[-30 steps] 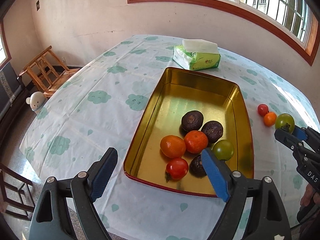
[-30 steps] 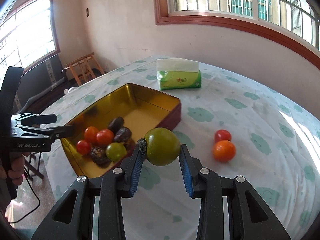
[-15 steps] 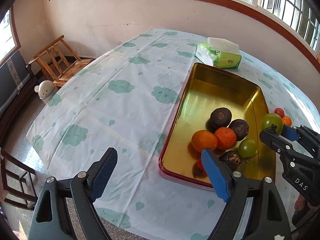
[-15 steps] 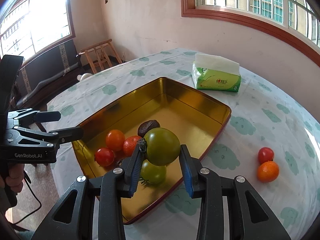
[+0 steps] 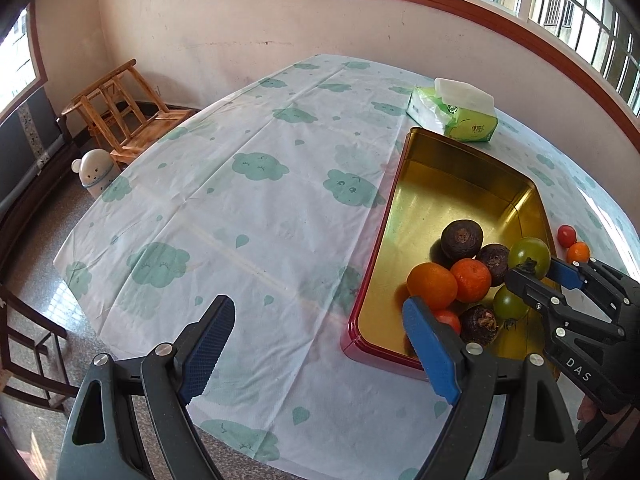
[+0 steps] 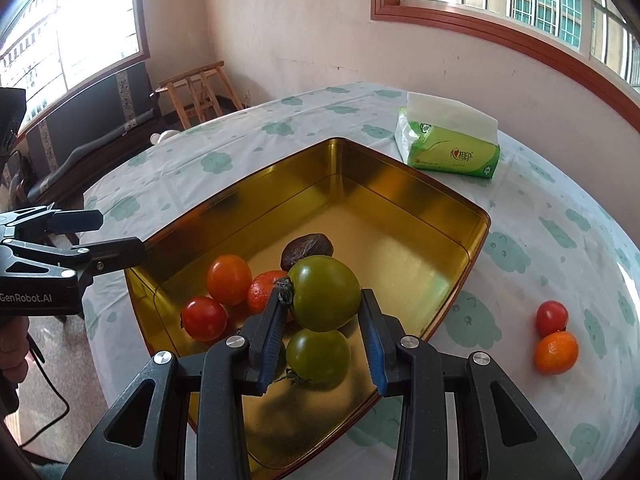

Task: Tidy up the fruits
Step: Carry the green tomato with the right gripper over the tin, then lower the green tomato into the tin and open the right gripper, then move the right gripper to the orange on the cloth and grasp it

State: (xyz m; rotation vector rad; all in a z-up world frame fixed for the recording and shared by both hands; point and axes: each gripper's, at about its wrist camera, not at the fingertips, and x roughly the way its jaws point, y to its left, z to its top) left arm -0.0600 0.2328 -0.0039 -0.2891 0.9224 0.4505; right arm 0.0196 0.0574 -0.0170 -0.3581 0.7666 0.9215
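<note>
A gold tin tray (image 6: 404, 184) (image 5: 460, 184) on the table holds several fruits: oranges, a red tomato (image 6: 204, 318), dark passion fruits and a second green tomato (image 6: 318, 356). My right gripper (image 6: 322, 302) (image 5: 538, 270) is shut on a green tomato (image 6: 325, 293) (image 5: 529, 256), held just above the fruits inside the tray. My left gripper (image 5: 316, 336) (image 6: 116, 236) stands open with nothing in it, over the tablecloth left of the tray's near corner. A small red tomato (image 6: 552, 317) and an orange (image 6: 557, 352) lie on the cloth right of the tray.
A green tissue pack (image 6: 450, 146) (image 5: 454, 114) sits beyond the tray's far end. The table (image 5: 240, 200) wears a white cloth with green clouds. A wooden chair (image 5: 120, 116) and a small white bin (image 5: 95, 170) stand on the floor beyond the table's edge.
The right gripper has carried the green tomato from over the cloth to above the fruits in the tray. The left gripper has shifted left, away from the tray, still open.
</note>
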